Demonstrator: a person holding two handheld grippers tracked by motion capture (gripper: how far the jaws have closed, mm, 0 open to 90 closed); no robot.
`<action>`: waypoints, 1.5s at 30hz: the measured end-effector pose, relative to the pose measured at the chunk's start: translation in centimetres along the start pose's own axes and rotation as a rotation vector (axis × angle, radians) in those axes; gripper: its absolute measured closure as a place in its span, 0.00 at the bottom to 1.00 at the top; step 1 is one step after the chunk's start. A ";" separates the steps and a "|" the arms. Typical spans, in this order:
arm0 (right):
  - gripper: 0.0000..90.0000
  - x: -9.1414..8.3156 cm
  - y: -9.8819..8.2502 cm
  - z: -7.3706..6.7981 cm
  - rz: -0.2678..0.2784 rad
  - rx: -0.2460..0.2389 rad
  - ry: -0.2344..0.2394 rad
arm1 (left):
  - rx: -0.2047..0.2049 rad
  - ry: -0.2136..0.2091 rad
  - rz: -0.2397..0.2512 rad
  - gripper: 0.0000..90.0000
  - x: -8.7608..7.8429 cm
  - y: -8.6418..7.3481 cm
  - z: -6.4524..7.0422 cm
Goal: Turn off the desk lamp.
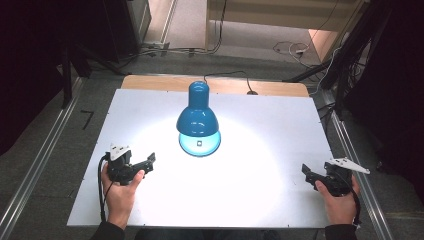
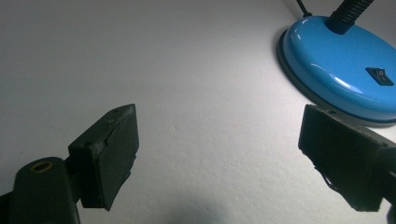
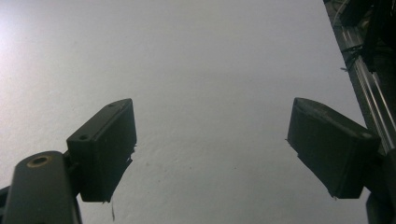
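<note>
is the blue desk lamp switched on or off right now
On. The blue lamp casts a bright pool of light on the white table beneath its shade, around its base.

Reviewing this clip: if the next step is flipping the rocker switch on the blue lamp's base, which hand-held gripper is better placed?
Probably the left hand-held gripper: open, nearer the lamp base, with the switch in its own view. The right hand-held gripper sits at the table's far edge.

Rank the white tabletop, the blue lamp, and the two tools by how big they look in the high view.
1. White tabletop, by far the largest.
2. Blue lamp.
3. Left tool and right tool: they look about alike, so I won't rank one above the other.
</note>
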State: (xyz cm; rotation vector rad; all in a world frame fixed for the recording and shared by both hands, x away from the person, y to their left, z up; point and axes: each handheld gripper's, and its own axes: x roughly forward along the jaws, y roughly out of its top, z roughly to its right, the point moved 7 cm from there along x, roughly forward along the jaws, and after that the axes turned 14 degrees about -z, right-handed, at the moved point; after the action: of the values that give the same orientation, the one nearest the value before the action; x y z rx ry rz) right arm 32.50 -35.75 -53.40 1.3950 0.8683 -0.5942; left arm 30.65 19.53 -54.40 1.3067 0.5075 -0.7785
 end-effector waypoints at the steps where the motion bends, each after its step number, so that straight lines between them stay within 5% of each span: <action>1: 0.16 0.0 0.0 0.0 0.000 0.000 0.000 | 0.003 0.000 0.001 0.14 0.1 0.1 0.1; 45: 0.16 0.2 -0.1 0.0 -0.013 -0.003 -0.001 | 0.085 -0.040 0.007 0.19 2.3 1.5 4.6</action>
State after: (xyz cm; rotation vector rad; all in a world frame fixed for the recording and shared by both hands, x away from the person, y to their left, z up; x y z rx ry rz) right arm 32.54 -35.73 -53.67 1.3870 0.8774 -0.6030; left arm 32.83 14.67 -54.14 1.3678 0.4414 -0.8266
